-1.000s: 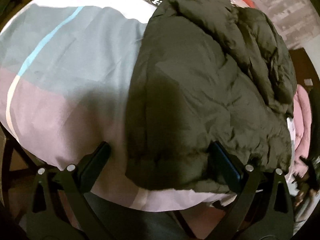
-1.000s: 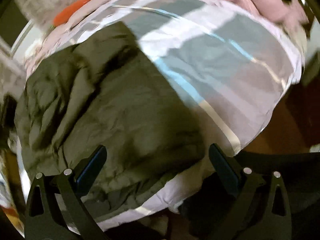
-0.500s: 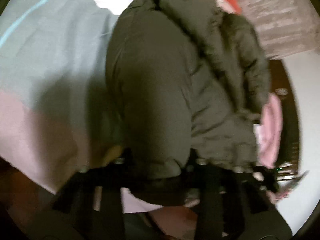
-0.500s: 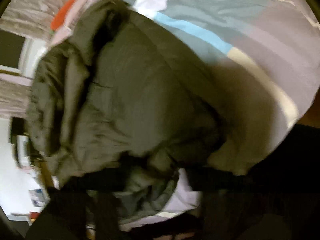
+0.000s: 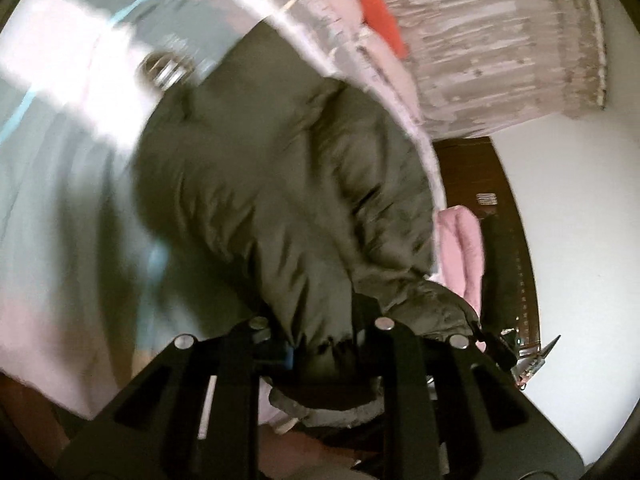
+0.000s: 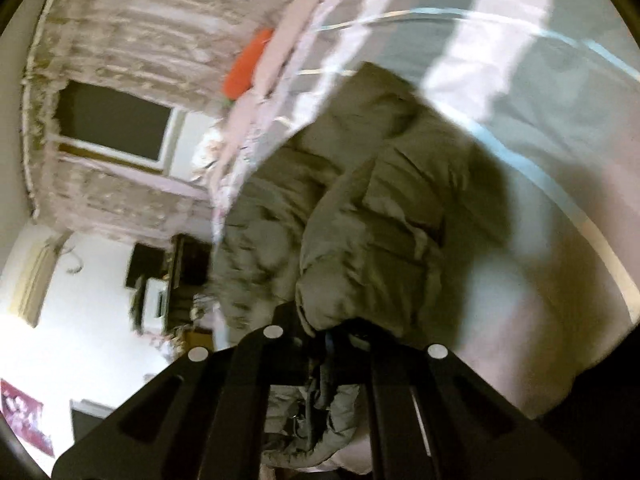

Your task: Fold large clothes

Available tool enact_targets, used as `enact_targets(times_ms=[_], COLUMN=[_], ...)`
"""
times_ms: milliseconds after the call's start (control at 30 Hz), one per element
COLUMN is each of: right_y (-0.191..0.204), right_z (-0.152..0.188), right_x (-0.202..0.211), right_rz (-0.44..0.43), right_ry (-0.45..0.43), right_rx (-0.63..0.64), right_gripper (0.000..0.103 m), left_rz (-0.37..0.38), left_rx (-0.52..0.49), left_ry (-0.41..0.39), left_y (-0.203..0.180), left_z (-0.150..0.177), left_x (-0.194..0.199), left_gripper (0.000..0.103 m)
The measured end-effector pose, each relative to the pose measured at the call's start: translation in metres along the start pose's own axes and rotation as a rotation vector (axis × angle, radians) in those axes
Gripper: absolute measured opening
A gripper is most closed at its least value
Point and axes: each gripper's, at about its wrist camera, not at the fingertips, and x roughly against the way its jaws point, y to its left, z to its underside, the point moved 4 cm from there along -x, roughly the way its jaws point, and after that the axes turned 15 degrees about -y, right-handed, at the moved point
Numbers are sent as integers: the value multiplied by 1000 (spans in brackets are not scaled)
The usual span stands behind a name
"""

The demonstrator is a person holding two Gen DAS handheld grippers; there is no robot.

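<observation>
A dark olive puffer jacket [image 5: 280,184] lies on a bed with a striped pink, grey and white cover [image 5: 60,168]. My left gripper [image 5: 320,344] is shut on the jacket's near hem and lifts it off the bed. In the right wrist view the same jacket [image 6: 380,220] hangs up from the bed cover [image 6: 540,128]. My right gripper [image 6: 332,336] is shut on another part of the near hem, with jacket fabric bunched below the fingers. Both views are motion-blurred.
An orange item [image 5: 382,16] lies at the far edge of the bed, also in the right wrist view [image 6: 244,68]. Pink cloth [image 5: 460,248] lies beside the bed. Curtains [image 6: 120,40] and a dark window [image 6: 112,120] are behind. Dark furniture [image 6: 188,264] stands by the wall.
Both grippers were open in front of the jacket's near hem a second ago. They closed on the hem and have lifted it up and away from the bed, tilting both views.
</observation>
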Motion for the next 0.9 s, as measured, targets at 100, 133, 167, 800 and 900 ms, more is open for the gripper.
enact_targets(times_ms=[100, 133, 167, 800, 900], right_y=[49, 68, 80, 68, 73], right_z=[-39, -56, -68, -151, -156], right_x=[-18, -30, -41, -171, -158], right_rz=[-57, -67, -71, -45, -117], right_ry=[-6, -16, -22, -73, -60], right_rx=[99, 141, 160, 122, 103], right_gripper=[4, 4, 4, 77, 77], left_rz=[50, 70, 87, -181, -166], left_rx=[-58, -65, -65, 284, 332], left_ry=[-35, -44, -56, -88, -80], left_y=[-40, -50, -60, -1, 10], left_z=[-35, -47, -60, -171, -175], left_x=[-6, -10, -16, -172, -174], left_gripper=[18, 18, 18, 18, 18])
